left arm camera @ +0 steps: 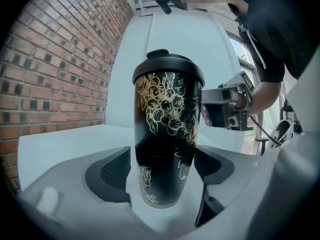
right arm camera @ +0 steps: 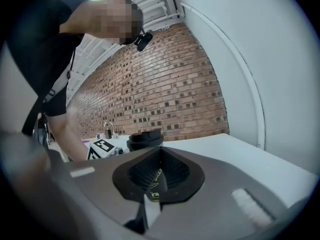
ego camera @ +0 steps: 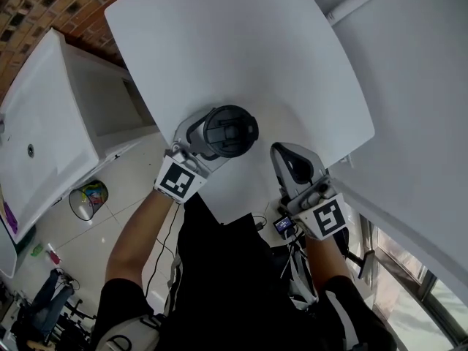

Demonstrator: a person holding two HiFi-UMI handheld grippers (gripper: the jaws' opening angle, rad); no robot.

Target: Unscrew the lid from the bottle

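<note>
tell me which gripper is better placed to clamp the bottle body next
Left. The left gripper has its jaws open either side of the bottle, ready to close; the right gripper is shut, off to one side.

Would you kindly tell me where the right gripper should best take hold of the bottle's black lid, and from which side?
Take the lid by its round side wall, coming in level from the person's right. The bottle stands upright, the lid overhangs the body, and the left gripper, jaws open, straddles the lower body. The right gripper, now shut, must open first.
</note>
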